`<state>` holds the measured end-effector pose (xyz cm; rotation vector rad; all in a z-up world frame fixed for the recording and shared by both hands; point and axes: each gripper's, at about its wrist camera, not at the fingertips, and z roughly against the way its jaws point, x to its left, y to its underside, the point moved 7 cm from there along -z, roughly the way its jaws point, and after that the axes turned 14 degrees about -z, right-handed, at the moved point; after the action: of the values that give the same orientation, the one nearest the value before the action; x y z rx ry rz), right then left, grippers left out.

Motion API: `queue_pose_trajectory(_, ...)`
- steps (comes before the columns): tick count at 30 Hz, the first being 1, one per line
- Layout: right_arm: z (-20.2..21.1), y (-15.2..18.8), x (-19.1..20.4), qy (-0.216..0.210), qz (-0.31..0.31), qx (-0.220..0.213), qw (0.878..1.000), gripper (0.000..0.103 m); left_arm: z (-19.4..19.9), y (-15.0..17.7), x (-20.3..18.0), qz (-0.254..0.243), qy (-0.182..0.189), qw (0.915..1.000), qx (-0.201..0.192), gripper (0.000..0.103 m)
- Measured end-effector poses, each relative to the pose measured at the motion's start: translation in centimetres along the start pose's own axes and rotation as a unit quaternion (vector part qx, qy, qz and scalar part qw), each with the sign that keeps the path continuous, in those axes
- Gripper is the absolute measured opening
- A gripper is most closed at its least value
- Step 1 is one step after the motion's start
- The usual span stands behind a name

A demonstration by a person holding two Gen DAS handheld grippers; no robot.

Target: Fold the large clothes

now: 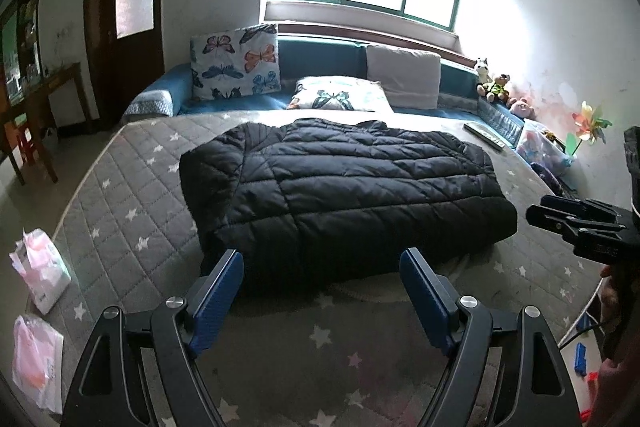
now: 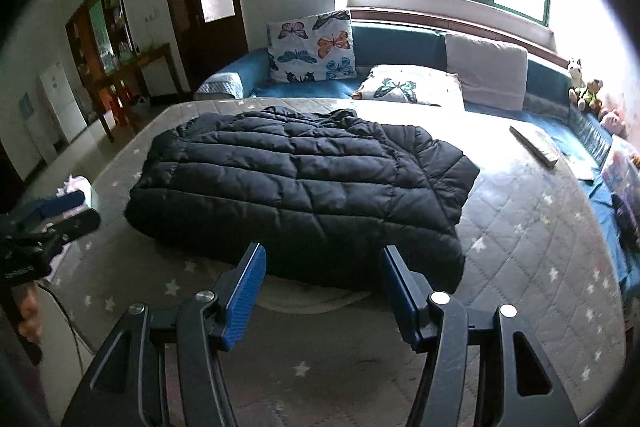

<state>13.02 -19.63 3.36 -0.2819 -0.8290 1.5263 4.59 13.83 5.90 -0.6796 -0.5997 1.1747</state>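
A black quilted puffer jacket (image 1: 344, 195) lies flat on a grey star-patterned mattress (image 1: 120, 211), sleeves folded in. My left gripper (image 1: 322, 267) is open and empty, held just in front of the jacket's near hem. In the right wrist view the jacket (image 2: 304, 191) lies ahead, and my right gripper (image 2: 322, 263) is open and empty near its front edge. The right gripper also shows at the right edge of the left wrist view (image 1: 576, 223). The left gripper shows at the left edge of the right wrist view (image 2: 48, 231).
Butterfly pillows (image 1: 236, 63) and a grey cushion (image 1: 402, 75) lean on the blue sofa back (image 1: 320, 59). A remote (image 1: 484, 137) lies at the mattress's far right. Plush toys (image 1: 496, 87) line the right wall. Pink plastic packets (image 1: 40, 271) lie at the left edge.
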Motion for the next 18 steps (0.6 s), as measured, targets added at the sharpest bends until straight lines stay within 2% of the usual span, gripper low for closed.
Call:
queue_pose_trajectory(5, -0.5, 0.4, -0.3, 0.004, -0.007, 0.004, 1.0, 0.065, -0.9, 1.0, 2.1, 0.032, -0.002, 0.9994, 0.01, 0.086)
queue_pose_trajectory(10, -2.3, -0.1, -2.7, 0.025, -0.035, 0.011, 0.999, 0.069, -3.2, 1.9, 5.8, 0.077, -0.002, 0.9965, 0.031, 0.086)
queue_pose_trajectory(15, -4.3, -1.1, -6.1, 0.043, -0.068, 0.027, 0.996, 0.069, -6.3, 2.1, 9.8, 0.136, 0.027, 0.9894, 0.044, 0.086)
queue_pose_trajectory(18, -5.5, -2.0, -7.9, 0.048, -0.078, 0.037, 0.995, 0.071, -8.4, 1.6, 11.4, 0.164, 0.062, 0.9833, 0.048, 0.086)
